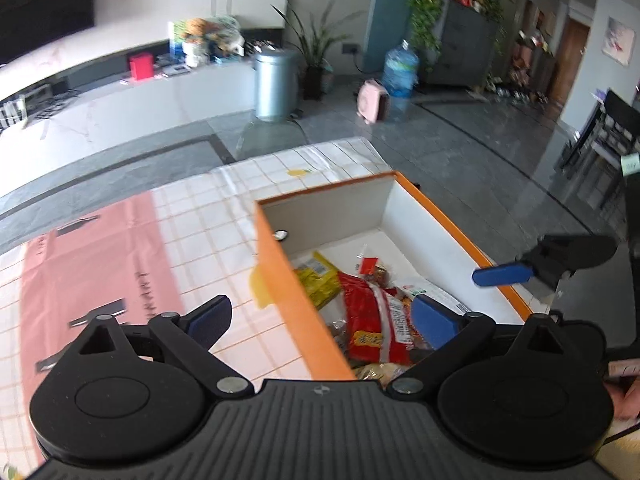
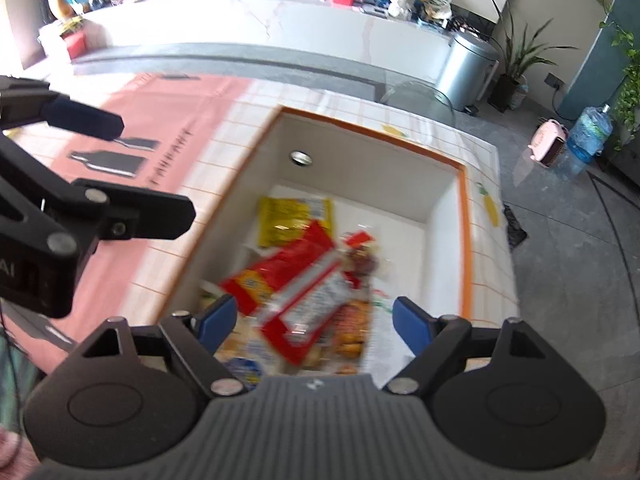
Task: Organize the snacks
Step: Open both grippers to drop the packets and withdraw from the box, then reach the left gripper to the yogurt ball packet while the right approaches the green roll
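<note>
Ribbed black plastic of the left gripper (image 1: 322, 318) fills the near edge of the left wrist view; its blue pads are spread wide w/ nothing between them, the left pad over the cloth, the right pad over the box. Laid on the table is a checked tablecloth (image 1: 208, 216), white w/ thin orange lines, and a pink printed sheet (image 1: 88, 264) w/ dark bottle shapes, flat and smooth.

Further right an orange box (image 1: 288, 280) is seen: rectangular, stiff card, white inside, a small metal disc on its far inner wall. The snacks are piled in its near half: a yellow packet (image 1: 320, 280), a glossy red packet (image 1: 372, 320) w/ a white label, crinkled clear wrappers beneath.

In the right wrist view the right gripper (image 2: 310, 322) is held above the same box, jaws wide, nothing gripped. The red packet (image 2: 296, 292) is blurred below them; whether it is resting on the pile can't be told. The yellow packet (image 2: 294, 220) lies flat behind it.
</note>
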The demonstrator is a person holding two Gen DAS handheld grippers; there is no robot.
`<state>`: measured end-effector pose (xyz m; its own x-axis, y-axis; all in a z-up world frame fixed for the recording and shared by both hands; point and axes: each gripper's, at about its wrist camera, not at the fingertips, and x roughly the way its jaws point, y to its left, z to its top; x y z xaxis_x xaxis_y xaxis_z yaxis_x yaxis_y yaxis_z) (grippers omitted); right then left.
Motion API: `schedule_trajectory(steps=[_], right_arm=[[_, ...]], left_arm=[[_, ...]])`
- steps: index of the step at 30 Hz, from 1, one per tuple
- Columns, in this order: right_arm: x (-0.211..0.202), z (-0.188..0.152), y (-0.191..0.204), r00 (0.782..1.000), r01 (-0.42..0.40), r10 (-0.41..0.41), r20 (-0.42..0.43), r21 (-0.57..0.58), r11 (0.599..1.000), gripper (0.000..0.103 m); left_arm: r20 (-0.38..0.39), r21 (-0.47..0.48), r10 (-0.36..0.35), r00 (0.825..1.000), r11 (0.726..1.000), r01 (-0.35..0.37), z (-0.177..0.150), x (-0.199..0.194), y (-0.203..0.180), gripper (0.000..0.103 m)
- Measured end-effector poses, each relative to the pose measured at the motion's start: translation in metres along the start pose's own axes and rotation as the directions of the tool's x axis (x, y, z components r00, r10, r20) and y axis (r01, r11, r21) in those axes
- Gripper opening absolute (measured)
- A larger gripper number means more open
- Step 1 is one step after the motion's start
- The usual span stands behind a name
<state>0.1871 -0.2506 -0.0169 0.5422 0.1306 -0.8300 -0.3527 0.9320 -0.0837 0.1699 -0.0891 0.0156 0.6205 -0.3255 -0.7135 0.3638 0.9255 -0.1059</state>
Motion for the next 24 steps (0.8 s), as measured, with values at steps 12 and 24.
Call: schedule_trajectory(steps=[12, 24], right_arm=[[-0.019, -0.013, 0.092, 0.994, -0.051, 0.042, 0.104, 0.081, 0.995, 0.087], [-0.005, -0.029, 0.157, 0.984, 0.019, -0.045, 0.171, 0.15, 0.989, 0.087]], left_arm=[[0.047, -0.171, 0.131, 0.99, 0.978, -0.121, -0.044, -0.068, 0.063, 0.085], [-0.055, -0.235, 0.261, 0.964, 0.935, -0.267, -0.097, -0.079, 0.11, 0.085]])
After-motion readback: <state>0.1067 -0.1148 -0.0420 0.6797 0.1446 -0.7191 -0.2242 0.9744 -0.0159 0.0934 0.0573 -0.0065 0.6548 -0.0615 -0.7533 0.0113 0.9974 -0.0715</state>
